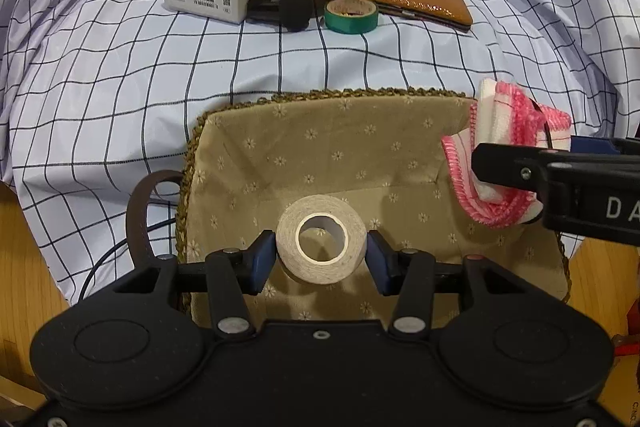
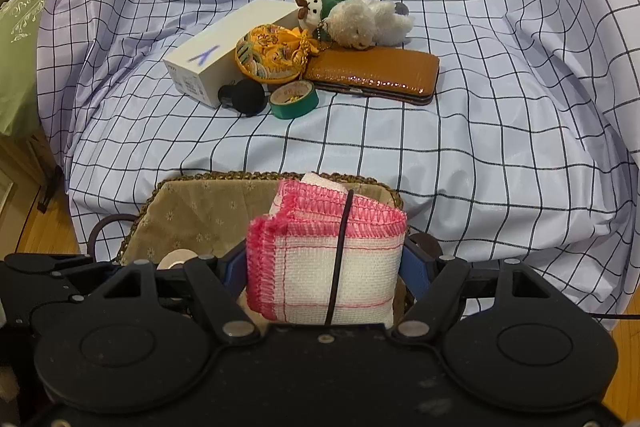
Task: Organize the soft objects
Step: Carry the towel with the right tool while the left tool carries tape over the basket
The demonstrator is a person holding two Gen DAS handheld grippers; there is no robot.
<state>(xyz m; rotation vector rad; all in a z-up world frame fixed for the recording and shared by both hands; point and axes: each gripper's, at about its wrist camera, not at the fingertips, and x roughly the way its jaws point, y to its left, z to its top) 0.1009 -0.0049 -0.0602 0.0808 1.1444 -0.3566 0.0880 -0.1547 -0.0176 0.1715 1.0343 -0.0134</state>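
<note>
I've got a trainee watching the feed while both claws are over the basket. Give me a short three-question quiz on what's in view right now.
1. True or false: the left claw grips a green roll of tape.
2. What does the right claw hold? A) the plush toy B) a folded pink-edged cloth C) the brown wallet
3. Fill in: the left claw's roll hangs over the fabric-lined ____.

Key
1. False. It grips the white tape roll; the green tape roll lies on the checked sheet.
2. B, the folded pink-edged cloth. The plush toy and brown wallet lie on the sheet.
3. basket.
</note>
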